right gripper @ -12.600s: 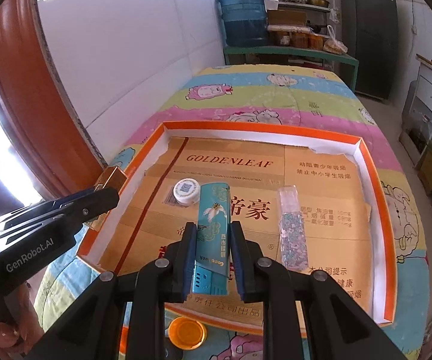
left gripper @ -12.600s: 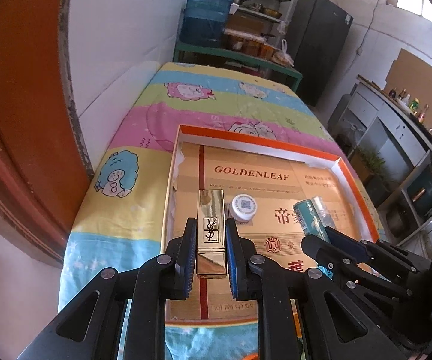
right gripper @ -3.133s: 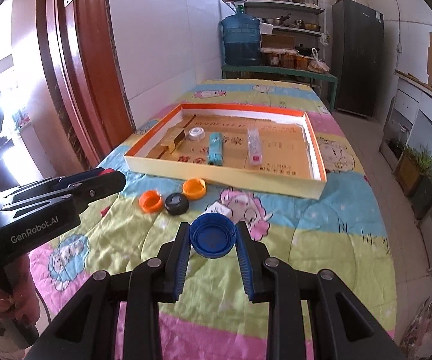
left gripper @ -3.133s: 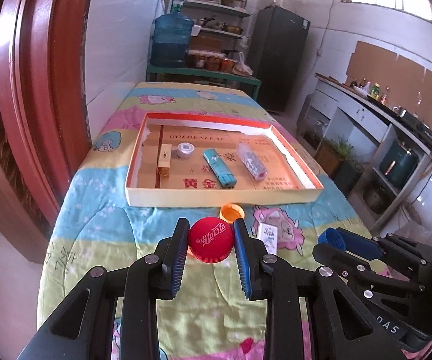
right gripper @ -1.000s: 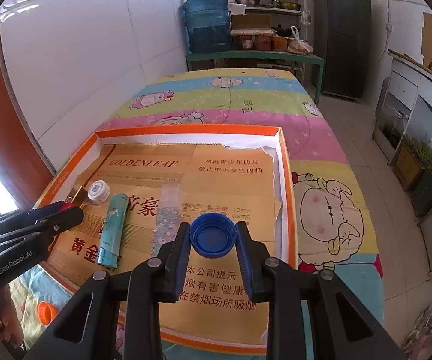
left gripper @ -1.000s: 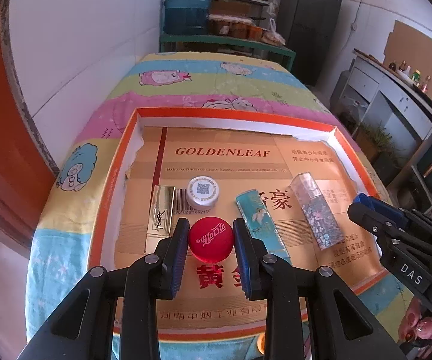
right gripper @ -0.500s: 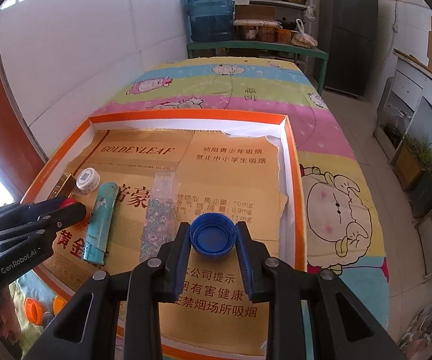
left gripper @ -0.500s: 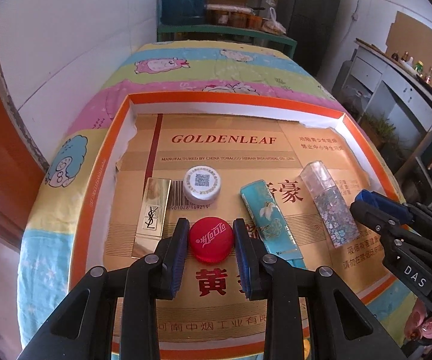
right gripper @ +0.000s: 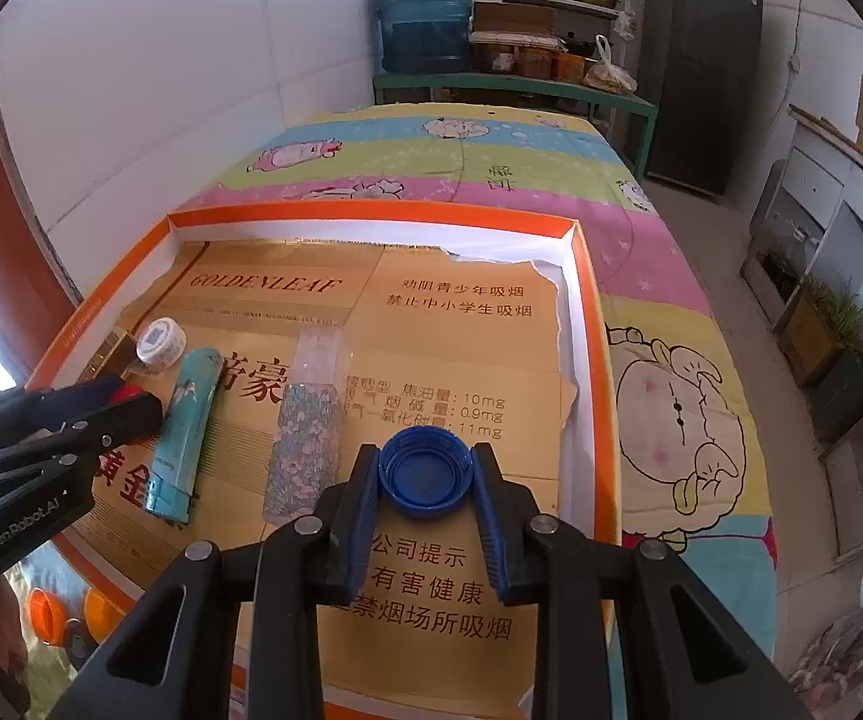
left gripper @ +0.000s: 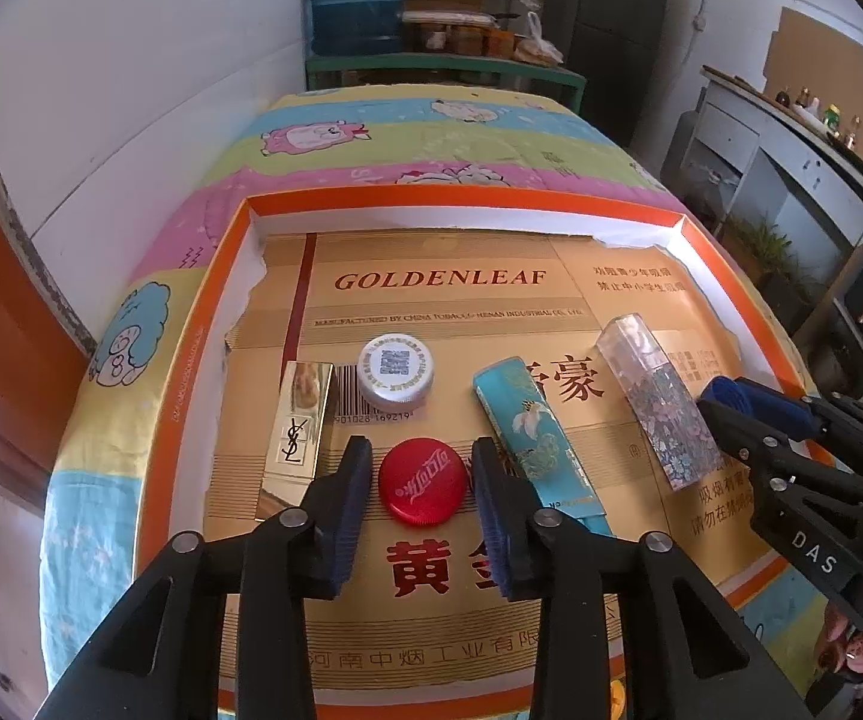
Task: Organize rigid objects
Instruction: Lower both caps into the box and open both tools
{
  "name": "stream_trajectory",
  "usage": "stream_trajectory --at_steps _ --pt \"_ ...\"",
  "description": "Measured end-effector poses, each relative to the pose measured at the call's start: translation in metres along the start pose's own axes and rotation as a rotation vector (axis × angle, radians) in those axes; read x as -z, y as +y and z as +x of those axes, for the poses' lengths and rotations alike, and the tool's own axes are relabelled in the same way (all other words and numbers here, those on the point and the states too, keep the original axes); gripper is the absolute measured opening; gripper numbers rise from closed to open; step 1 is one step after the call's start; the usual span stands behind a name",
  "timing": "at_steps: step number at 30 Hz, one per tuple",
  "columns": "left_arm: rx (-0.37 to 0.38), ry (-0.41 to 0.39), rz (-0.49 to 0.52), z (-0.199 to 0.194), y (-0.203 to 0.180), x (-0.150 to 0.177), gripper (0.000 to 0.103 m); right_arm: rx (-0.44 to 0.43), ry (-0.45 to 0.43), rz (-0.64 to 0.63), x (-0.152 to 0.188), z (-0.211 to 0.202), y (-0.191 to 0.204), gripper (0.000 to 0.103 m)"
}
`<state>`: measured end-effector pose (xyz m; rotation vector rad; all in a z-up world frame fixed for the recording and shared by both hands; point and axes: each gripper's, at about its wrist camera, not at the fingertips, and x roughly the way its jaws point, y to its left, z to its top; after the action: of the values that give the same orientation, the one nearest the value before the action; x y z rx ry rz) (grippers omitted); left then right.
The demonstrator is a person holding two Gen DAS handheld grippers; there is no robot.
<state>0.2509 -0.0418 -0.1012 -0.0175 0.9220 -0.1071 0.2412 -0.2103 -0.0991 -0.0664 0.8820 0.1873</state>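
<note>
Now the left gripper (left gripper: 422,483) has just been opening its jaws, and the red cap (left gripper: 423,481) lies released between them on the tray (left gripper: 461,199) floor with a gap on each side, apparently set down there to start a second row. Just ahead of it sits a white cap (left gripper: 395,369), with a gold lipstick (left gripper: 300,418) ahead to the left and a teal tube (left gripper: 530,441) to the right. The right gripper (right gripper: 425,476) is clenched on a blue cap (right gripper: 425,472), held over the tray's right part, with a flowered bottle (right gripper: 305,432) to its left, seemingly next to be set down.
</note>
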Motion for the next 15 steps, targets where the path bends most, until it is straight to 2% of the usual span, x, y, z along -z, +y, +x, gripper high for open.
stream_trajectory --at_steps 4,7,9,15 --pt "0.017 0.002 -0.008 -0.002 0.001 0.000 0.043 0.009 -0.007 -0.012 0.001 -0.001 0.002 0.031" --pt "0.020 -0.013 -0.010 -0.006 0.001 0.000 0.043 0.013 -0.015 -0.011 0.001 -0.002 0.002 0.034" --pt "0.021 -0.022 -0.010 -0.010 0.000 0.000 0.043 0.020 -0.018 -0.012 0.001 -0.003 0.002 0.041" --pt "0.011 -0.041 -0.003 -0.017 -0.001 0.000 0.043 0.022 -0.020 -0.001 0.002 -0.006 0.001 0.042"
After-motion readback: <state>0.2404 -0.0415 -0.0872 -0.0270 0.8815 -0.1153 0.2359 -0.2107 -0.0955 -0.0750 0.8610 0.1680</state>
